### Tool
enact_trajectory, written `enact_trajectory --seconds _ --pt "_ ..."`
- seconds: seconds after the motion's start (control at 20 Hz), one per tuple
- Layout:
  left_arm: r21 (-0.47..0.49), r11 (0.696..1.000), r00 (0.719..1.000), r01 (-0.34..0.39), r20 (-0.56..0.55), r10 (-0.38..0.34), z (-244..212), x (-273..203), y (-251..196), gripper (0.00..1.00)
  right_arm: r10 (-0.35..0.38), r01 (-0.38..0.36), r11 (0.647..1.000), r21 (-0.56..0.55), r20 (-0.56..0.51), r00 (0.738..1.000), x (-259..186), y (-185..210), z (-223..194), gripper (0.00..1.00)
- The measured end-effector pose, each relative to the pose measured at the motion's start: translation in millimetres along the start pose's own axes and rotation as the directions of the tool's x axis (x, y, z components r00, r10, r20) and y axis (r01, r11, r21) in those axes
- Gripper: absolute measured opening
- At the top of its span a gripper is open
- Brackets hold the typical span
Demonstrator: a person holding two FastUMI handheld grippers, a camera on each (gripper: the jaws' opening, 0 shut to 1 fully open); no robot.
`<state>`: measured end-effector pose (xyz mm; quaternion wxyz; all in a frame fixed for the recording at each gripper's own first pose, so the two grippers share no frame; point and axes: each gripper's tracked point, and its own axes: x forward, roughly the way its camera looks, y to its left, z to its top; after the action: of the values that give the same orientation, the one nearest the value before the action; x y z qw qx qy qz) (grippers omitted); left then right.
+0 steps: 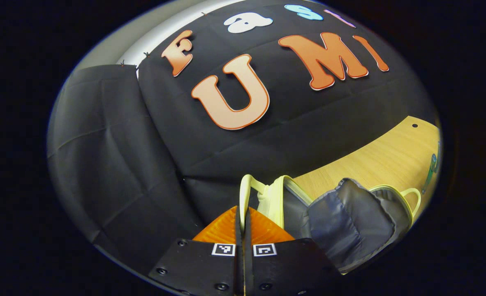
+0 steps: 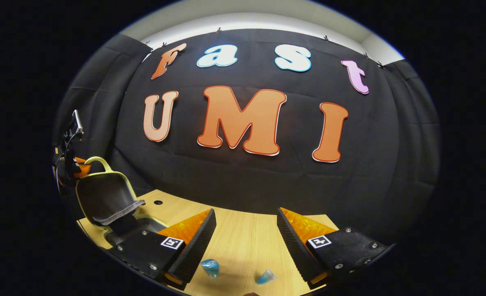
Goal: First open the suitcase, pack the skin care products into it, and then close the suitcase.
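surface (image 2: 243, 242) wooden, carrying everything | suitcase (image 2: 107, 197) at 9 o'clock in right gripper view, lid up, open | left tool (image 1: 243, 218) closed on lid edge by handle, propping it | right tool (image 2: 245, 234) spread wide, empty | two skin care bottles (image 2: 210, 267) at 6 o'clock between its fingers, nearer right hand

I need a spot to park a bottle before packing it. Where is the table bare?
The wooden table is bare between the open suitcase on the left and the booth's wall behind. Near the right gripper, two small blue items crowd the front edge.
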<state>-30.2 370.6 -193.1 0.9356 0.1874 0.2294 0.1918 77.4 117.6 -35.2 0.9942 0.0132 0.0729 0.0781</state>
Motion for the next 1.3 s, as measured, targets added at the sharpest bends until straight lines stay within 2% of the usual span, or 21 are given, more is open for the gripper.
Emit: enact_trajectory --seconds 0.3,0.6,0.75,0.85,0.95,1.05,1.2,1.25,1.3 --pt "-0.035 0.999 0.992 -0.017 -0.124 0.012 -78 46 37 0.01 -0.002 0.002 1.000 0.019 -0.024 1.000 3 37 1 0.94" --pt "-0.079 0.996 0.970 -0.042 -0.243 0.021 -138 76 49 0.02 -0.009 0.010 1.000 0.016 -0.067 0.998 5 46 -8 0.94" --pt "-0.077 0.992 0.957 -0.095 -0.280 0.070 -156 71 58 0.13 -0.011 0.012 1.000 0.009 -0.077 0.997 5 44 -9 0.94" --pt "-0.094 0.988 0.963 -0.119 -0.253 0.091 -147 66 62 0.16 -0.013 0.013 1.000 0.004 -0.079 0.997 5 42 -11 0.94" --pt "-0.100 0.987 0.975 -0.123 -0.196 0.102 -125 61 61 0.22 -0.013 0.014 1.000 0.005 -0.077 0.997 4 38 -11 0.94" --pt "-0.106 0.988 0.986 -0.113 -0.138 0.098 -91 51 51 0.23 -0.013 0.013 1.000 0.007 -0.074 0.997 4 33 -12 0.94" --pt "-0.116 0.991 0.997 -0.072 -0.044 0.067 -41 35 25 0.55 -0.014 0.014 1.000 0.013 -0.069 0.998 0 21 -14 0.94" --pt "-0.116 0.991 0.998 -0.060 -0.015 0.059 -26 29 15 0.70 -0.012 0.013 1.000 0.014 -0.070 0.997 -1 17 -16 0.94" --pt "-0.120 0.992 0.999 -0.039 0.011 0.041 -11 24 3 0.68 -0.013 0.014 1.000 0.012 -0.072 0.997 -2 13 -17 0.94"
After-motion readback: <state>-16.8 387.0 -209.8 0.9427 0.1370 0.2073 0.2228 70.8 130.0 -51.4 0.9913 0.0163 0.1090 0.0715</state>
